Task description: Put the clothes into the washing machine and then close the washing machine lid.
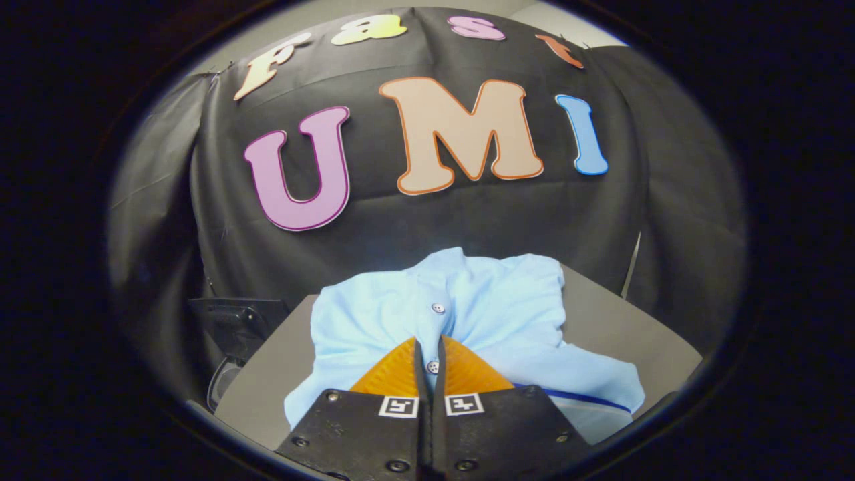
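A light blue button-up shirt (494, 314) lies bunched on a grey table (614, 321), spreading just ahead of my fingers and to both sides of them. My gripper (429, 342) sits low over the shirt's button strip. The two fingers are drawn nearly together, and a narrow fold of fabric with a white button (433, 366) is pinched between them. A second button (438, 308) shows a little farther ahead on the same strip. A dark blue trim line (581, 395) runs along the shirt's edge to the right of the fingers.
A dark boxy object (237, 321) stands off the table's left edge, with a dark rounded part (224, 384) below it; what it is I cannot tell. Black cloth walls close the booth behind and at both sides of the table.
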Tool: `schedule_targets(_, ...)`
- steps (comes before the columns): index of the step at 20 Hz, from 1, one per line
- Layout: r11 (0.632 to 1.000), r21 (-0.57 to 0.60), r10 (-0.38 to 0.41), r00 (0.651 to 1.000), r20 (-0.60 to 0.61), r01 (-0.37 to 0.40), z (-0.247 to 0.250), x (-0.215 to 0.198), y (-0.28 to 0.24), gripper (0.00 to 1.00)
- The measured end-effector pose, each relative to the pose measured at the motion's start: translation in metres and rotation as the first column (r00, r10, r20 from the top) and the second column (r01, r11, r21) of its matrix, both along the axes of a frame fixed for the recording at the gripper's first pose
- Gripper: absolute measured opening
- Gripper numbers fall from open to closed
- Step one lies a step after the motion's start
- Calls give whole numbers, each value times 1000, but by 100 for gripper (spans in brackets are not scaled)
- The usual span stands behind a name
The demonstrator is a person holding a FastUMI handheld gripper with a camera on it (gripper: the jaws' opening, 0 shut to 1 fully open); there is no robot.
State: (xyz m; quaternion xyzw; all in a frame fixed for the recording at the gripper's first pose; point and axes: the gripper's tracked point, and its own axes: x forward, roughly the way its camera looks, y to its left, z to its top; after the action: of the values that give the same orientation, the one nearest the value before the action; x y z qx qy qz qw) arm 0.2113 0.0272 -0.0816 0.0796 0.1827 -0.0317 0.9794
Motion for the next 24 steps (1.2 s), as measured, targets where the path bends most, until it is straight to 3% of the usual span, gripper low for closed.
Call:
schedule_targets(10, 986, 130, 92, 993, 67, -100, 38, -3, 87, 0)
schedule_targets(18, 930, 147, 331, 941, 74, -338, 39, -17, 228, 0)
schedule_targets(24, 881, 123, 457, 889, 27, -457, 7, -26, 317, 0)
